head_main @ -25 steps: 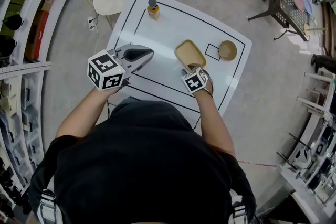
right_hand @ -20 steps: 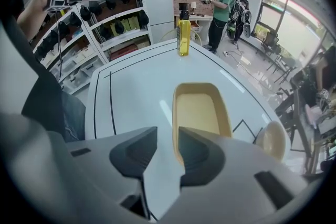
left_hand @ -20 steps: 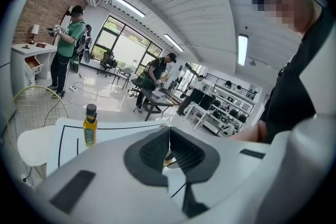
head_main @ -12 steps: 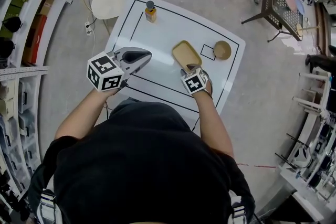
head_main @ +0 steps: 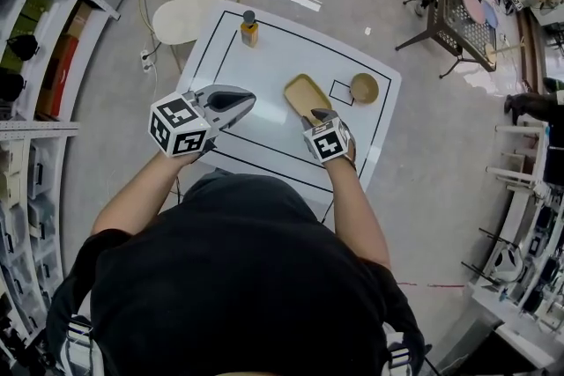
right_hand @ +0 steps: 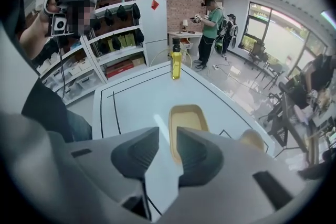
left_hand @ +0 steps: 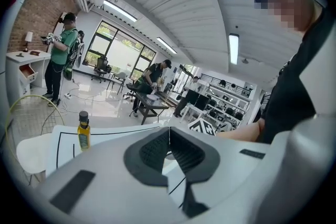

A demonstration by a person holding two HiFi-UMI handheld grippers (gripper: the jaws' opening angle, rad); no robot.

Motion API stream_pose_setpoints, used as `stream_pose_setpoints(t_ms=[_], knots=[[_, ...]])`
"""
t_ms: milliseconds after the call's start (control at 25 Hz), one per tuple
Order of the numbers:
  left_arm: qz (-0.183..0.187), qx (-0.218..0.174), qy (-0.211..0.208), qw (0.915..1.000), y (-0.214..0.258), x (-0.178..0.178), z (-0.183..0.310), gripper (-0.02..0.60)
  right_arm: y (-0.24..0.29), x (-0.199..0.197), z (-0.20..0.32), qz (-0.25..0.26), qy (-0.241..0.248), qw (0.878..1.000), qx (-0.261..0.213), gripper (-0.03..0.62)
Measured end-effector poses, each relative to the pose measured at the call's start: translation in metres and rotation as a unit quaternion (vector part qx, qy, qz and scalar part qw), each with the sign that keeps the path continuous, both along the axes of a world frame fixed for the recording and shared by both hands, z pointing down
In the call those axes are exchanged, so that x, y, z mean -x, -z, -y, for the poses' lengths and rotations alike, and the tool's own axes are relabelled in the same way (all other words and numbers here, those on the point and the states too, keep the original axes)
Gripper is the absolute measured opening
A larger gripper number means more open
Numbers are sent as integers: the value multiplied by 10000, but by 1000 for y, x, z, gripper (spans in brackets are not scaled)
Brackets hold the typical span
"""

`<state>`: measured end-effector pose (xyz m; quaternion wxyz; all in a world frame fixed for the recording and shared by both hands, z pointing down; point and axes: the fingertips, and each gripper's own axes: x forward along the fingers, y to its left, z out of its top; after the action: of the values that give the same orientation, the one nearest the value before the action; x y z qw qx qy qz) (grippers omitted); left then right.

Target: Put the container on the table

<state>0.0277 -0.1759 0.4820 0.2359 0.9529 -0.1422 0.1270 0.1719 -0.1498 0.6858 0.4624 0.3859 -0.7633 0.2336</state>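
Note:
The container (head_main: 305,92) is a shallow tan rectangular tray lying flat on the white table (head_main: 273,66), inside the black outline. My right gripper (head_main: 320,116) hovers over its near end, pointing steeply down. In the right gripper view the container (right_hand: 187,119) lies beyond the dark pads (right_hand: 199,153); a narrow gap stands between them, the jaws are closing, and nothing is between them. My left gripper (head_main: 251,99) hangs above the table's left part, shut and holding nothing; its pads (left_hand: 157,148) meet in the left gripper view.
A yellow bottle (head_main: 250,28) stands at the table's far left corner. A tan bowl (head_main: 364,87) sits right of the container, past a small black square outline (head_main: 341,90). A wire chair (head_main: 189,0) stands behind the table, shelves (head_main: 35,40) on the left.
My right gripper has lifted away from the container's near end, leaving it flat on the table. The left gripper has risen slightly.

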Motion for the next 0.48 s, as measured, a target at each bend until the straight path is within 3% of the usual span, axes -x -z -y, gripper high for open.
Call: stream_pose_setpoints(t_ms=[200,480], knots=[[-36,-101,-42,9999,6,-2,-9,9,25,-1,0,341,-255,9988,-237,94],[-65,-205,-120,9997,15,-1,-27,9,60,-2,-6,339,-283,9974,-578,91]])
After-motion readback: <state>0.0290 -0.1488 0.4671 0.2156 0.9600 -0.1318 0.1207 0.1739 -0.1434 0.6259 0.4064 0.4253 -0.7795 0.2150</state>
